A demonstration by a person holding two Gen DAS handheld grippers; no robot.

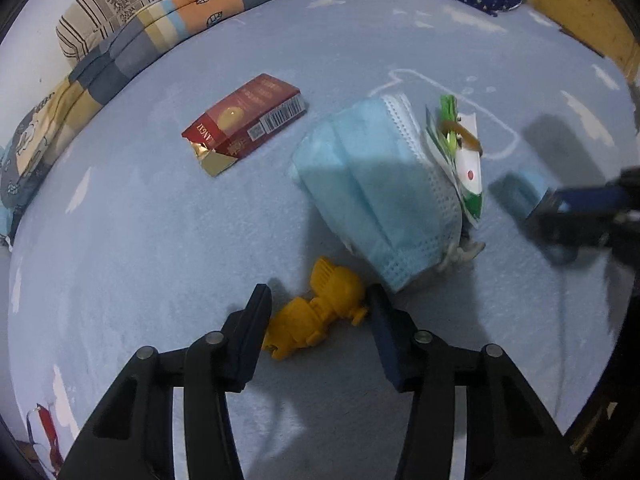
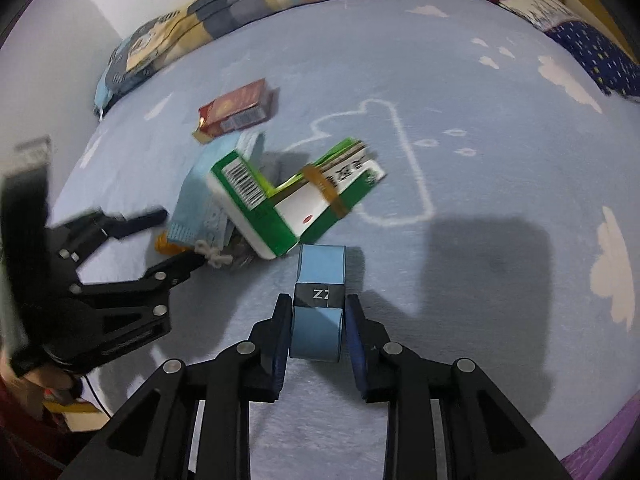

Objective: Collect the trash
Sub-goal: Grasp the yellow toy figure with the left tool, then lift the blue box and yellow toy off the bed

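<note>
a pale blue bedsheet (image 1: 160,220) with white cloud prints is being viewed from both wrist cameras; its far edge is being bordered by a patchwork quilt (image 1: 132,36), partly cut off by the fisheye rim.

left gripper (image 1: 318,304): its jaws are being held apart around a yellow toy figure (image 1: 316,316) lying on the sheet. gaps are showing between the pads and the toy, so the claw is being read as released, not clamped. the toy's lower part is being hidden behind the left finger (image 1: 250,332). in the right wrist view this gripper (image 2: 176,236) is being seen motion-blurred, and the toy is showing only as an orange sliver (image 2: 162,242).

right gripper (image 2: 318,320): a light blue box with a black band (image 2: 318,312) is sitting between its jaws. both pads appear to be lying against the box sides, so the claw is being read as grasping the box, though the contact line on the right pad is hard to confirm. the printed characters on the band are only partly legible. in the left wrist view this gripper and box (image 1: 524,192) are being smeared by blur.

trash on the sheet: a blue face mask (image 1: 376,184) is being draped over a green and white carton bundle (image 2: 288,200) bound with a rubber band (image 2: 324,190); what is lying under the mask cannot be made out. a white ear loop (image 2: 214,256) is trailing out below. a red cigarette pack (image 1: 244,120), torn open at one end, is lying apart, farther back.
</note>
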